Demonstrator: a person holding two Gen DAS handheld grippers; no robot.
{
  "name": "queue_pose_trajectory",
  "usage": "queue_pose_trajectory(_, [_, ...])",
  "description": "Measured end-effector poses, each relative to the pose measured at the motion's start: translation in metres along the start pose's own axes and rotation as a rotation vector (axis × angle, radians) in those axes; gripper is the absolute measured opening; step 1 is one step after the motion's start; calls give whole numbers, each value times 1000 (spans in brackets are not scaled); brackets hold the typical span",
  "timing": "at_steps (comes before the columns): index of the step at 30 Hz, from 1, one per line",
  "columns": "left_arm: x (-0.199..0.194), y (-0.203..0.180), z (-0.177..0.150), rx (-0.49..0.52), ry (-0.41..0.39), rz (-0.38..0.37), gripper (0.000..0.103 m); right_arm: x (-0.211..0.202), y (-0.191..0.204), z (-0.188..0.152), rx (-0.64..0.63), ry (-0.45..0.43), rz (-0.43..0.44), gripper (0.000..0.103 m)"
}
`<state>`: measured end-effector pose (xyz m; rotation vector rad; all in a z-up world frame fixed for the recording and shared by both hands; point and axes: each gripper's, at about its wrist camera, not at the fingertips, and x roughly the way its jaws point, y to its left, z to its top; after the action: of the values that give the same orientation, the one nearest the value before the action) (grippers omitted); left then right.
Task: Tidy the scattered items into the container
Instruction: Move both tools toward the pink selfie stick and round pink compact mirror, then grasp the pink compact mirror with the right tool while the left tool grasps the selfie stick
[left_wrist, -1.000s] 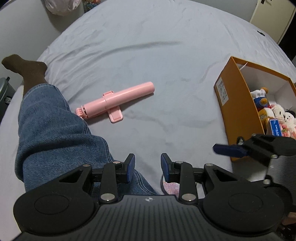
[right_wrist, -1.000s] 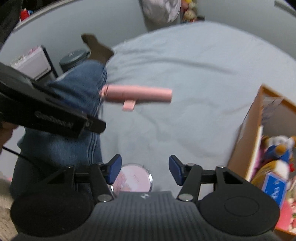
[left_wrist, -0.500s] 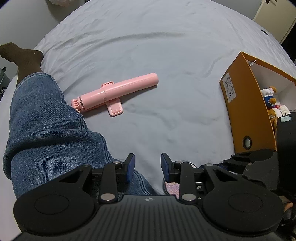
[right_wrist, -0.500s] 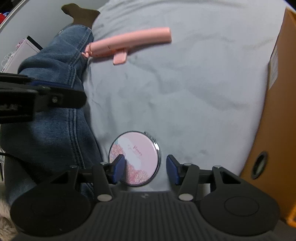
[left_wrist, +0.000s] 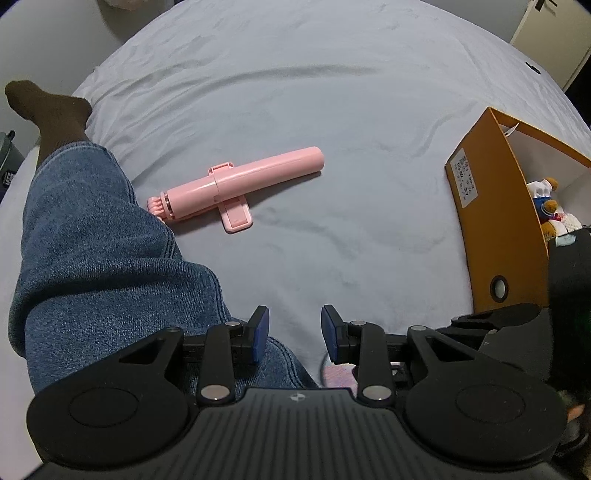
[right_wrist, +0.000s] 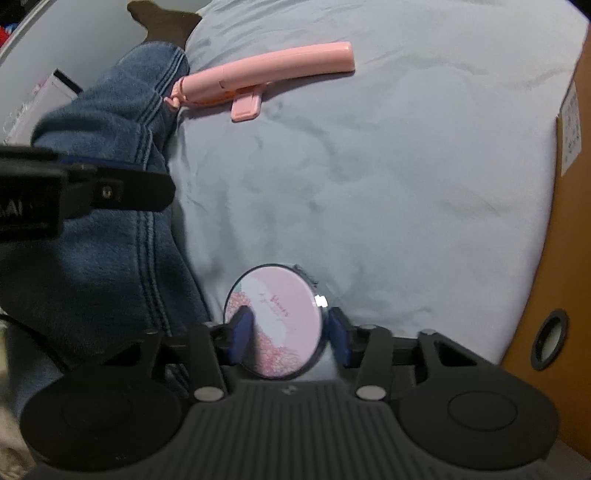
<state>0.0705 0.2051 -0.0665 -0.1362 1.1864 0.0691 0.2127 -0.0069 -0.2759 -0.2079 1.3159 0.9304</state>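
A round pink compact mirror (right_wrist: 280, 317) lies on the grey bed sheet, between the two fingers of my right gripper (right_wrist: 290, 330), whose jaws stand around its sides; I cannot tell if they press it. A sliver of the mirror shows in the left wrist view (left_wrist: 338, 371). A pink selfie stick (left_wrist: 236, 184) lies farther out on the sheet (right_wrist: 266, 70). The orange box (left_wrist: 495, 221) with plush toys (left_wrist: 546, 210) stands at the right. My left gripper (left_wrist: 293, 334) is open and empty, above the sheet next to the knee.
A person's leg in blue jeans (left_wrist: 92, 251) with a dark sock (left_wrist: 48, 110) lies along the left of the bed. The grey sheet (left_wrist: 332, 92) stretches beyond. The box's orange wall (right_wrist: 565, 221) is close on the right gripper's right.
My right gripper has dropped down and forward to the compact mirror; its fingers now bracket the mirror. My left gripper has hardly moved.
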Motion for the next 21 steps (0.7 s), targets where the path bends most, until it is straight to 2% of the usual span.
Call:
queue_pose_trajectory(2, [-2,-2,0,5,-5,2,36,-6,-3,1,36,4,44,28])
queue_pose_trajectory(6, [-5,-3,0,10,-14,8,36,-20,6,0,3,-24,60,19])
queue_pose_trajectory(9, [-7,-4,1,11,-17,14,36,-25,14,0,-15,-35,104,17])
queue_pose_trajectory(12, [-7,-5,1,18,-20,21,36,-19,21,0,-29,-10,139,17])
queue_pose_trajectory(18, [-10,-1,4,58,-60,30,37,-22,19,4,-22,-21,110,15])
queue_pose_trajectory(21, [-11,-1,11,127,-95,40,38,-37,14,12,-52,-61,42,15])
